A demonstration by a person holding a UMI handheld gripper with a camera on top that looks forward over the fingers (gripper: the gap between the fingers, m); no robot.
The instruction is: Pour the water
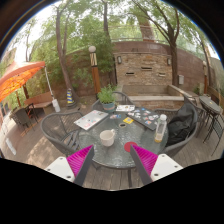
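Fingers are shown at the bottom of the frame, spread wide apart, with nothing held between them; the magenta pads are seen on the inner faces. A round glass table is located just ahead of the fingers, at lower centre of the frame. A white cup is placed on the table, just beyond the gap between the fingers and slightly left of centre. A clear bottle is positioned upright near the right edge of the table, ahead of the right finger and well apart from the cup. A potted green plant is set at the far side of the table. Flat papers or magazines are laid on the left part of the table, and further flat items, among them a small yellow one, are seen towards the centre. Dark metal chairs are arranged around the table. An orange parasol is seen at middle left of the frame. A brick wall and trees occupy the upper part of the frame. The contents of the cup cannot be determined.
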